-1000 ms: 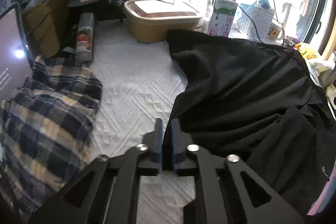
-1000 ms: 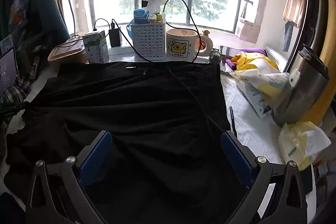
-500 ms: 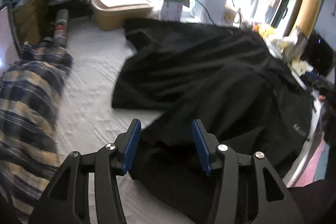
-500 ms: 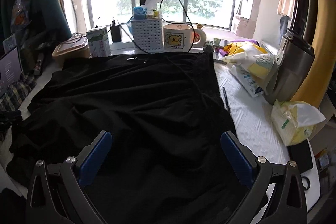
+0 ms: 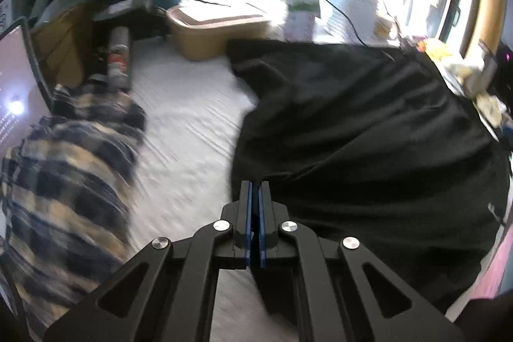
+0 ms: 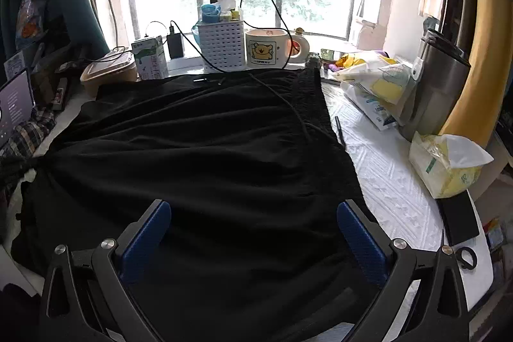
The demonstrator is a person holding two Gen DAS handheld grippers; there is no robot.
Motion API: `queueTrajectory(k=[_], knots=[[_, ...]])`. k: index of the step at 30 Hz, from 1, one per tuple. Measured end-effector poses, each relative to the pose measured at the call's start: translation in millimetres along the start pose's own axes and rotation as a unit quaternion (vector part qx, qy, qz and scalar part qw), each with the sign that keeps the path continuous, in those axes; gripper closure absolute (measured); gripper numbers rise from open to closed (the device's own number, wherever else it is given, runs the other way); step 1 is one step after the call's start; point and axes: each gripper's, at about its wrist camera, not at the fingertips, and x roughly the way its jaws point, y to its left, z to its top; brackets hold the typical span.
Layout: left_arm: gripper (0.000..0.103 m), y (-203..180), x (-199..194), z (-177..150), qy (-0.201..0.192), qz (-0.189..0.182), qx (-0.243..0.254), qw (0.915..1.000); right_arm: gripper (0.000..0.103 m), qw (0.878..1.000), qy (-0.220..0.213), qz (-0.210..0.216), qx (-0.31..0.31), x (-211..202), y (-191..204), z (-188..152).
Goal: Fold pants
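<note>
Black pants (image 6: pixel 208 156) lie spread over the white quilted bed cover (image 6: pixel 384 169), waistband toward the window. My left gripper (image 5: pixel 255 186) is shut at the pants' left edge (image 5: pixel 352 133), its blue pads pinching the cloth. In the right wrist view, folds in the fabric run to a point at that pinch (image 6: pixel 35 164). My right gripper (image 6: pixel 253 233) hovers open and wide over the near part of the pants. Nothing sits between its blue pads (image 6: pixel 359 233).
A plaid garment (image 5: pixel 70 175) and a laptop (image 5: pixel 16 92) lie left of the pants. A tan lidded box (image 5: pixel 218 28), a milk carton (image 6: pixel 150 61), a white basket (image 6: pixel 221 47) and a bear mug (image 6: pixel 266 48) line the sill. A tissue pack (image 6: pixel 445 165), a steel flask (image 6: pixel 436 88) and bags (image 6: pixel 375 85) are on the right.
The left gripper opened wide over the pants' edge half a second ago and has closed again, swinging back toward the left edge. The right gripper drifted back a little and stayed open.
</note>
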Motion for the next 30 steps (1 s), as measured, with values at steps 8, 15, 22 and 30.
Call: queueTrajectory(k=[8,15,22,30], knots=[[0.036,16,-24,6,-0.026,-0.004,-0.041,0.9988,0.000,1.000,-0.003,0.000,0.001,-4,1,-6],[0.036,-18,-69,-42,-0.011,-0.048,-0.019,0.9986,0.000,1.000,-0.004,-0.001,0.004,-8,3,-17],[0.036,-60,-85,-86,0.005,-0.103,-0.019,0.9944,0.000,1.000,-0.019,-0.012,0.007,-28,-1,-28],[0.034,-95,-82,-114,0.035,-0.110,0.039,0.9926,0.000,0.998,-0.001,-0.064,0.019,-40,-42,-63]])
